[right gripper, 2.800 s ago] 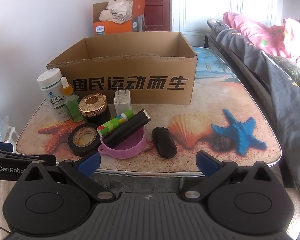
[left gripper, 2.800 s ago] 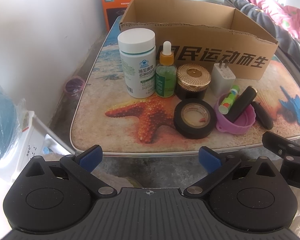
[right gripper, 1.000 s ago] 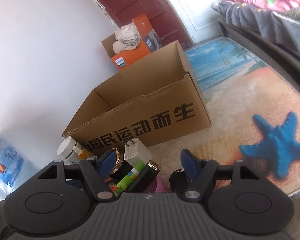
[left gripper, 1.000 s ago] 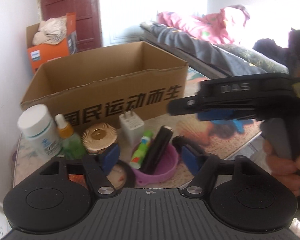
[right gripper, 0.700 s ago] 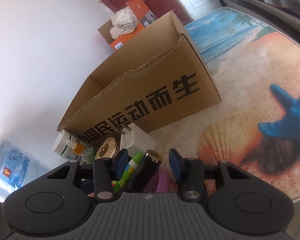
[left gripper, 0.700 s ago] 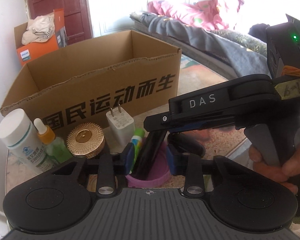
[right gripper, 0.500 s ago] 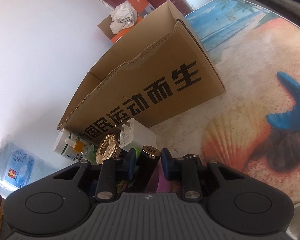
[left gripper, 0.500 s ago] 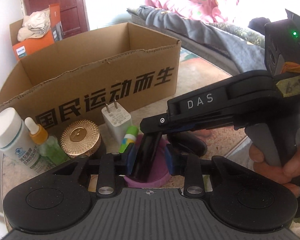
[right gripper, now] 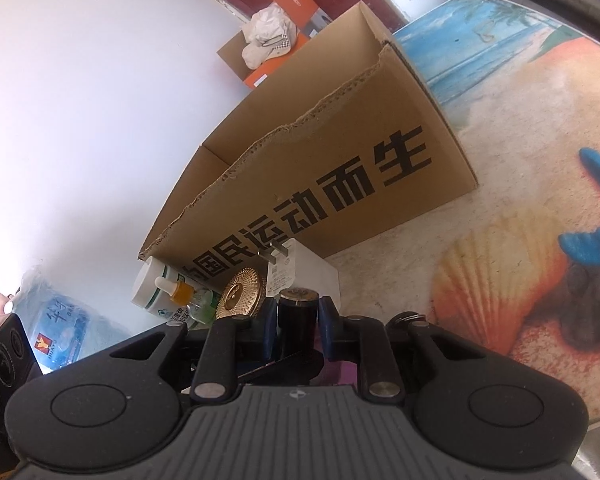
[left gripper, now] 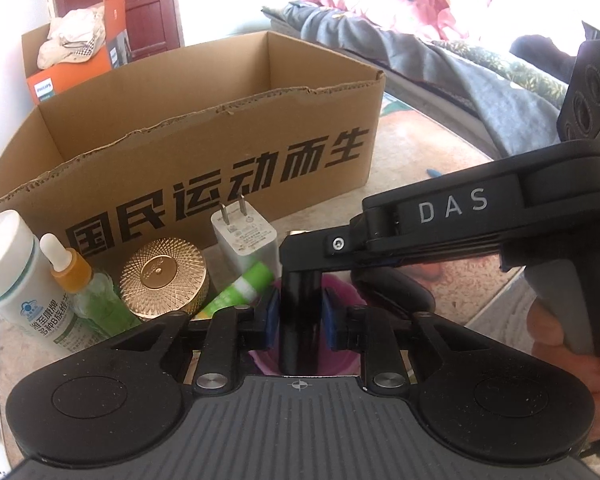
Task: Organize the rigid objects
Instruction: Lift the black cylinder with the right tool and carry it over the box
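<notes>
Both jaws have just been closing on the same thing: your left gripper (left gripper: 299,316) has its blue pads pressed against the lower body of the black tube (left gripper: 300,312), and your right gripper (right gripper: 299,326) is nearly shut on the tube's gold-capped upper end, pads against its sides. The tube stands tilted with its foot in the purple lid (left gripper: 342,360), which sits on the near part of the surface (right gripper: 520,128), in front of the cardboard box (left gripper: 220,140).

Leaning in that same lid, just left of the tube, is the green lip balm (left gripper: 240,286). Behind it stands the white charger (left gripper: 246,240), prongs up, close against the box's printed wall. Further left you have the gold-lidded jar (left gripper: 164,278), then the dropper bottle (left gripper: 80,280) and the white pill bottle (left gripper: 20,276). A dark oval item (left gripper: 396,290) lies just right of the lid, partly hidden under your right gripper's arm.

By my reading you are at the very start. What shows of the box's inside looks bare, and every item is outside it, so nothing is sorted yet. The tube seems to be the first pick; the rest all wait.
</notes>
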`<state>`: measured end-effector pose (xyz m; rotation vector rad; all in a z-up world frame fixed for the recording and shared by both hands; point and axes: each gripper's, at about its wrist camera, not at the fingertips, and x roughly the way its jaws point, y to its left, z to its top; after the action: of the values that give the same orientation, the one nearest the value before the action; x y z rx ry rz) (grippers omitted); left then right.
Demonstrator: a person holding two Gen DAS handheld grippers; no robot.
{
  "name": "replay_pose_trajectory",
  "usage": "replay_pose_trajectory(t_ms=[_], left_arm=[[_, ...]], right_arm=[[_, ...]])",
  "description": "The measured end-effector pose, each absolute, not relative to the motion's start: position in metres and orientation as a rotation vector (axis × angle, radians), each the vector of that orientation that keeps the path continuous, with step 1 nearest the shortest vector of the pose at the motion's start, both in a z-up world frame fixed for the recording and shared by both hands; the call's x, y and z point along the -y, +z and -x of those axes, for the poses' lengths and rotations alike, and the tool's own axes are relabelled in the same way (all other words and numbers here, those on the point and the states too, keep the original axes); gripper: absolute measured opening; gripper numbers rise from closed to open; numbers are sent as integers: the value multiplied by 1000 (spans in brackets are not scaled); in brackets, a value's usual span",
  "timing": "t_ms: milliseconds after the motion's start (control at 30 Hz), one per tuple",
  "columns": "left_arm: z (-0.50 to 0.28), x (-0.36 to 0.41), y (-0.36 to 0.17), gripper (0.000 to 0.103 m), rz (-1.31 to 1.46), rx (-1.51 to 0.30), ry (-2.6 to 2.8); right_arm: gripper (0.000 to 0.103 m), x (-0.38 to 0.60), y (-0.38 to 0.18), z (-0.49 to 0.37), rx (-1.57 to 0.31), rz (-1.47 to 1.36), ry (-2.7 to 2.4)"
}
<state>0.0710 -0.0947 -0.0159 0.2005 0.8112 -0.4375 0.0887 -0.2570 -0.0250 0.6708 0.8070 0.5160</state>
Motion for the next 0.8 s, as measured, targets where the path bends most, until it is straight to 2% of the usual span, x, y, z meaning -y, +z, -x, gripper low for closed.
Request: replay_pose_trajectory(t_ms=[300,500,667,800], left_arm=[[-59,87,10,21,-158,-709,-435],[-55,69,57,21,-105,-596,-411],[-87,50,95,21,-78,-573,-349],[-138,36,100,21,-58,-640,-296]], right_arm=[[24,245,16,-73,-707,-578,530],[24,222,77,-70,-593,-437,571],[24,192,120,-106,-559,-364,644],[24,164,126,-168,-654,-356,683]])
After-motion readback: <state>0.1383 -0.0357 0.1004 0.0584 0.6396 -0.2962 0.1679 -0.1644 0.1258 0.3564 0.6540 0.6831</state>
